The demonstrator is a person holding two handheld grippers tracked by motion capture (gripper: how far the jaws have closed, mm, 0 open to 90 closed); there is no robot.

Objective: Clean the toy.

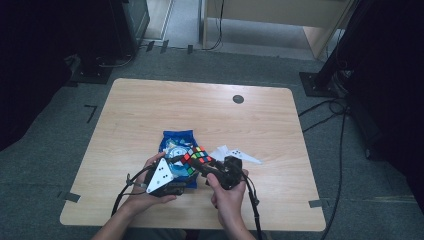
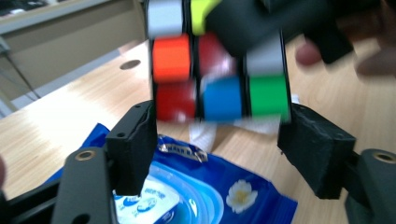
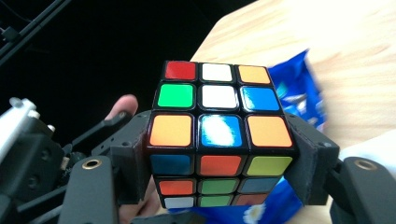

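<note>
— While the left claw sits at the near left, how do its jaws stand?
— Spread apart, clamping nothing, just below the Rubik's cube and above the blue wet-wipes pack.
— And the cube?
— Pinched between the right claw's jaws, lifted off the tabletop, near its middle.

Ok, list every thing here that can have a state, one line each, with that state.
Rubik's cube: scrambled, held off the table, clamped between the right gripper's jaws.
Right gripper: shut on the cube.
Left gripper: open, jaws apart just below the cube, not touching it.
Blue wipes packet: lying flat on the table, lid shut as far as one can tell.
White paper: lying on the table, crumpled.
</note>
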